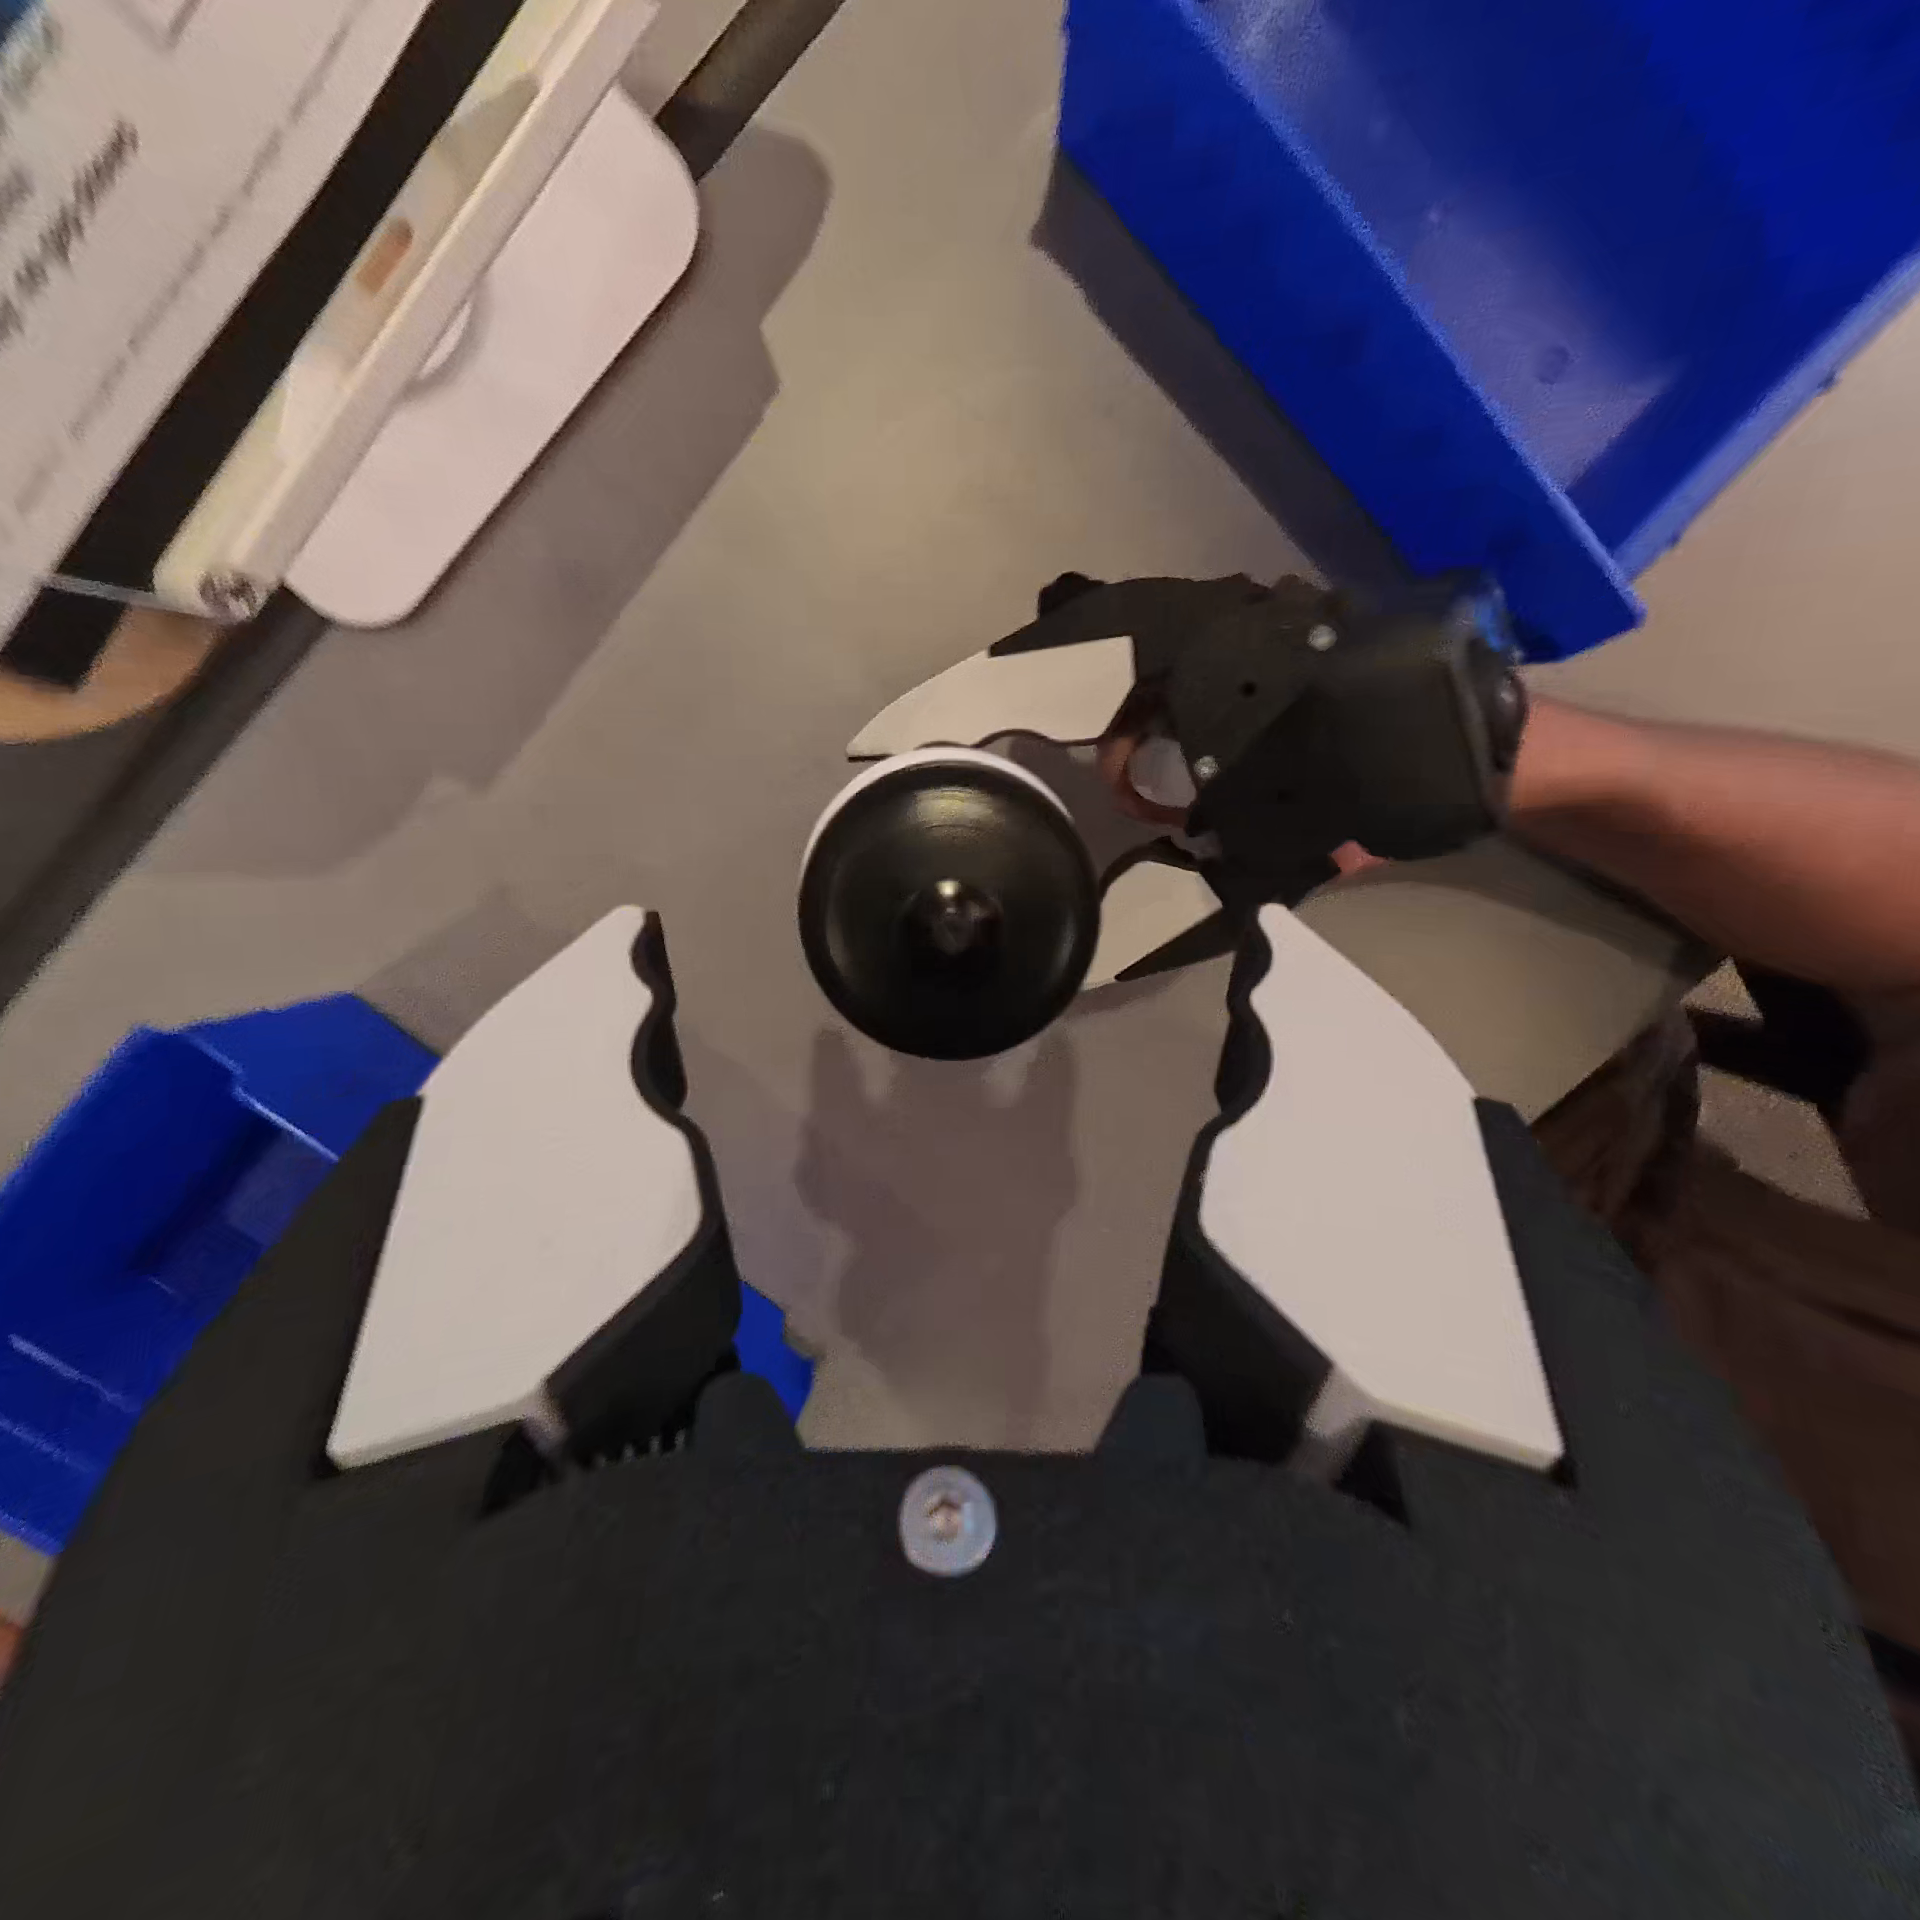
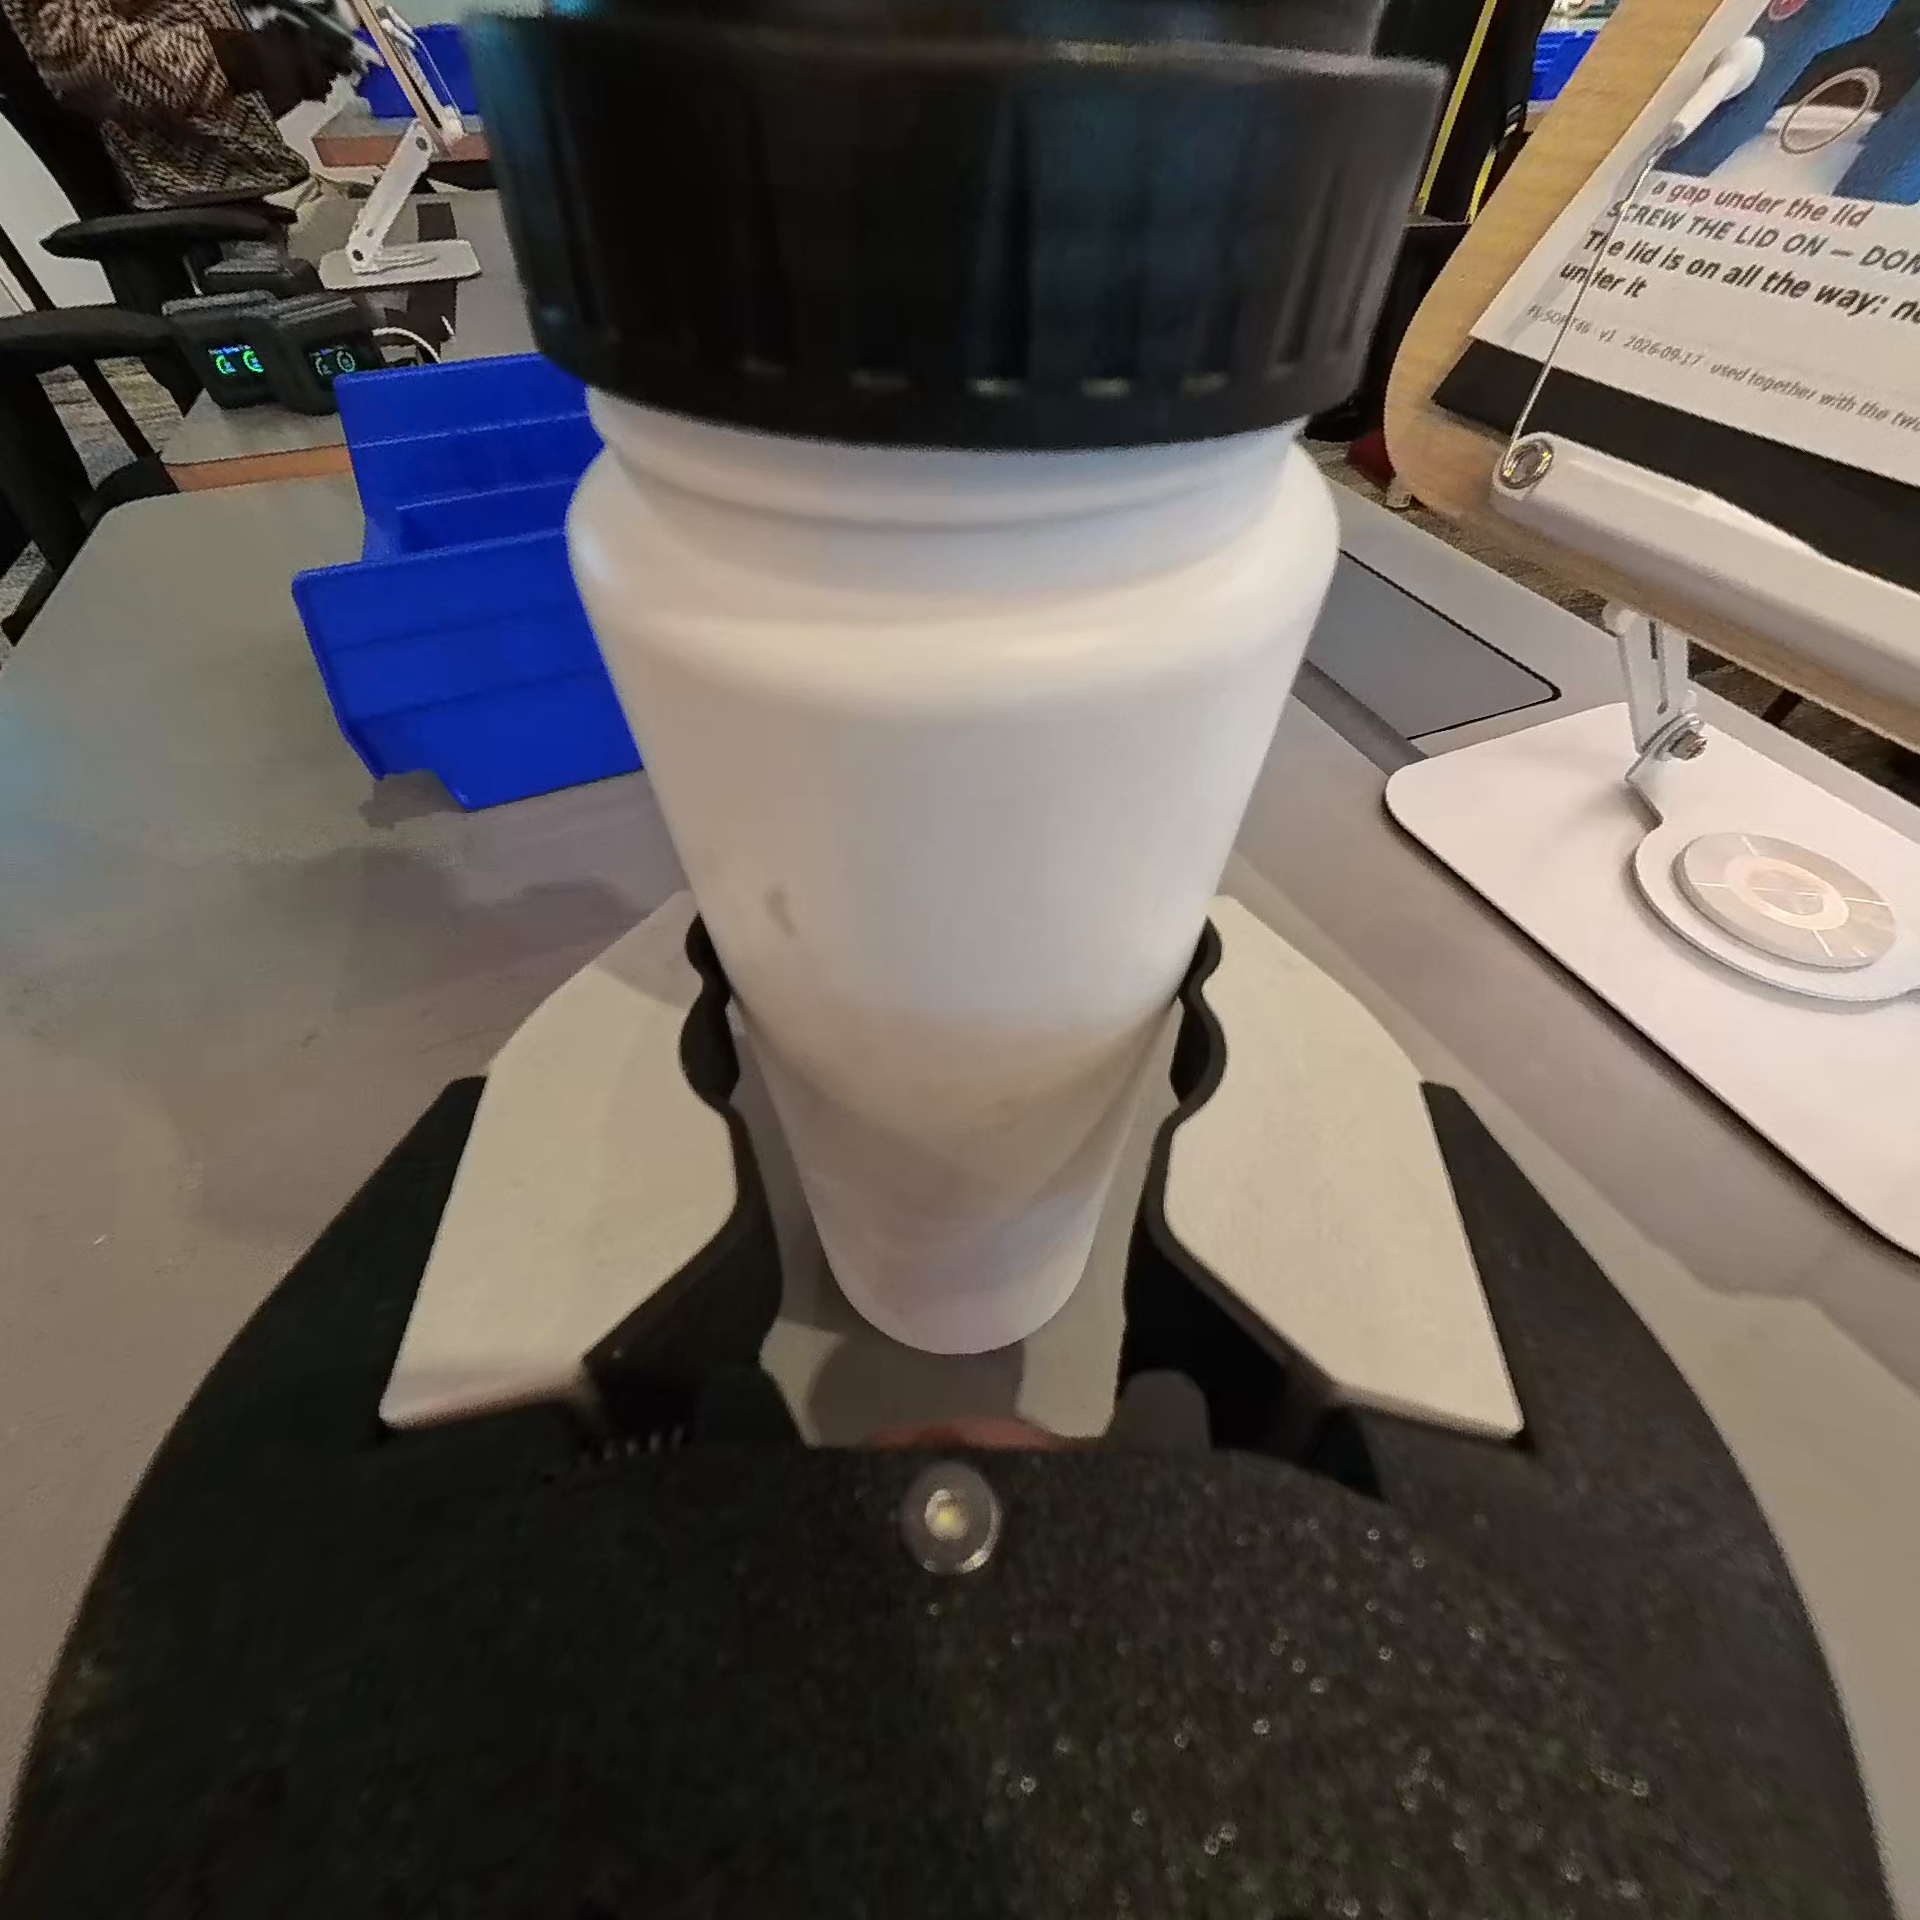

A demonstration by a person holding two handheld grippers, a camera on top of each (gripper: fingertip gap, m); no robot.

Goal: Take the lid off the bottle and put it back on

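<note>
— Containers first?
— White bottle (image 2: 951, 790) upright at centre of the right wrist view, black ribbed lid (image 2: 966, 223) seated on top; contents hidden by the opaque wall. From above in the left wrist view, only the black lid (image 1: 948, 906) with a knob at its middle and a thin white edge of the bottle. Blue bin (image 2: 457, 592) at middle left of the right wrist view, inside unseen. Another blue bin (image 1: 1475, 281) at upper right of the left wrist view, showing only bare blue wall; a third blue bin (image 1: 156, 1226) at lower left.
— Writing, labels?
— Printed instruction sheet (image 2: 1756, 270) on a white stand (image 2: 1662, 831) at upper right, text legible but left unquoted. No marking seen on the bottle itself.
— Surface, room?
— Grey table (image 2: 208, 935); chairs and small lit screens far off at upper left.
— Tools?
— Right gripper (image 2: 951, 1039) clamped on the bottle's lower body, both dark pads pressed against its sides. Left gripper (image 1: 948, 997) spread wide above the lid, gripping nothing, fingers clear of it.
</note>
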